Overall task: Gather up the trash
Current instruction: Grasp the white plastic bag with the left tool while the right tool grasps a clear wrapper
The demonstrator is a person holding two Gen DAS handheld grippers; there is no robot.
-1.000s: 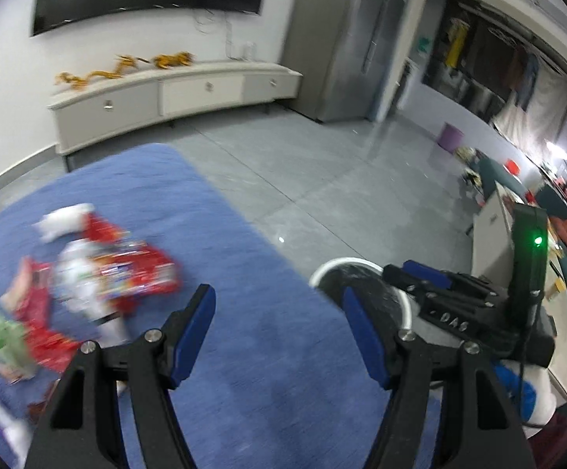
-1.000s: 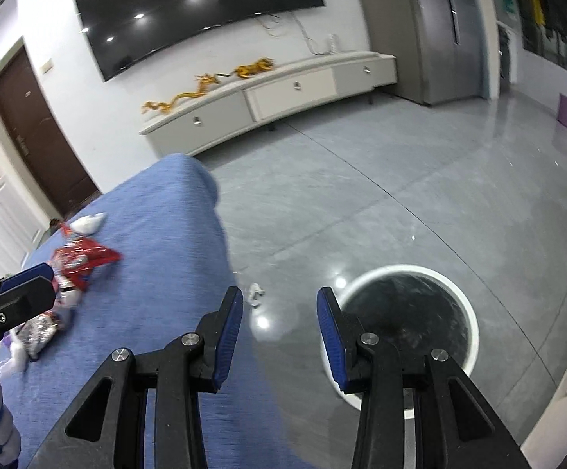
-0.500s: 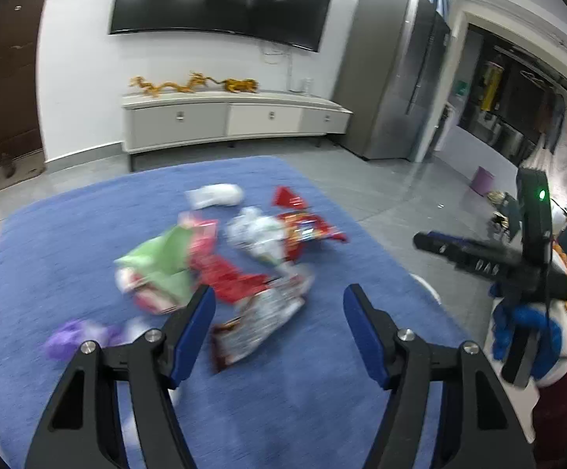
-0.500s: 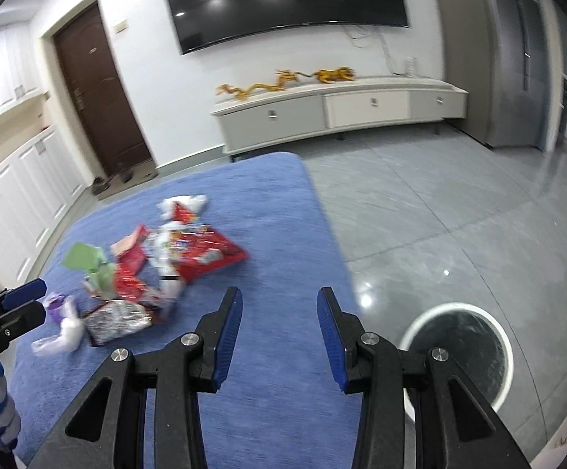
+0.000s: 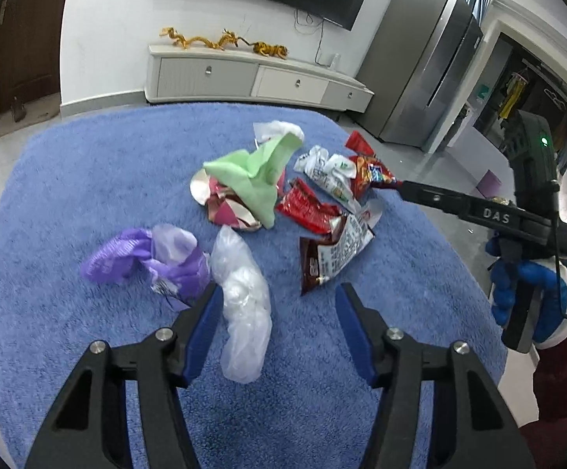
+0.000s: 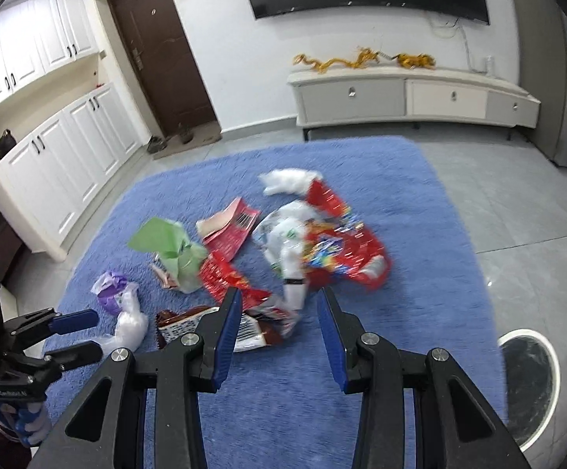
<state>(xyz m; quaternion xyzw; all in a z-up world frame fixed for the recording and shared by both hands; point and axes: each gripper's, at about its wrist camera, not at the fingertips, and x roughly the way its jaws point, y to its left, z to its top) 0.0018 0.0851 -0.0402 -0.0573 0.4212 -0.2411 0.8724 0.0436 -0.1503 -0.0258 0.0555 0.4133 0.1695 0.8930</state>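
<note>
Left gripper (image 5: pixel 277 314) hangs over the blue rug (image 5: pixel 68 195), jaws spread wide and holding nothing. A clear plastic bag (image 5: pixel 244 305) lies between the fingers, nearer the left one; contact cannot be judged. Purple bag (image 5: pixel 146 258) lies just left. Brown wrapper (image 5: pixel 332 254), red wrapper (image 5: pixel 307 211) and green paper (image 5: pixel 260 179) lie beyond. Right gripper (image 5: pixel 440 199) reaches in from the right.

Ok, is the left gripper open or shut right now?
Open. The left gripper has its blue-padded fingers spread wide apart above the blue rug, with the clear plastic bag lying between them, ungripped.
</note>
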